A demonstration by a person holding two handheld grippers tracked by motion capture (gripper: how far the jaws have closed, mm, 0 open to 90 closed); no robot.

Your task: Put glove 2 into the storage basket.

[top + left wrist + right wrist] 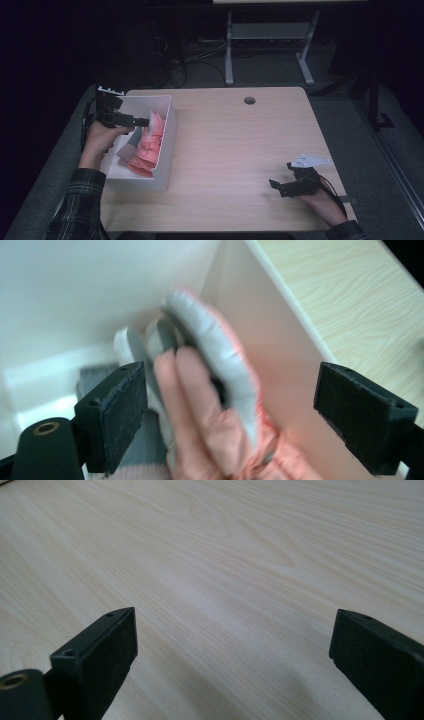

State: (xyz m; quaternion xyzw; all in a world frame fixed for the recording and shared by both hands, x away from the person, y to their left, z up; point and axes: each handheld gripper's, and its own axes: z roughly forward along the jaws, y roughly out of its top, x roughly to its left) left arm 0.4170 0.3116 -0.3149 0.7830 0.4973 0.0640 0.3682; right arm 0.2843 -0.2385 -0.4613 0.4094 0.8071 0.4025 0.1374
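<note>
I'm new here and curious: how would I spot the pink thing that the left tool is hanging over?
Start at the wooden table and find the white box at its left edge. Inside, leaning on the wall nearer the table's middle, lies a pink and grey glove, beneath the open left gripper. It is the one colourful thing on the table.

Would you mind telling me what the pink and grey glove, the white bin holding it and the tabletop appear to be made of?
The pink and grey glove looks like soft knitted fabric with a grey coated palm: ribbed edges, limp folds. The white rectangular bin seems to be smooth plastic, possibly coated board: thin flat walls with a faint sheen. The pale tabletop shows printed-looking wood grain with a matte finish, probably laminate.
</note>
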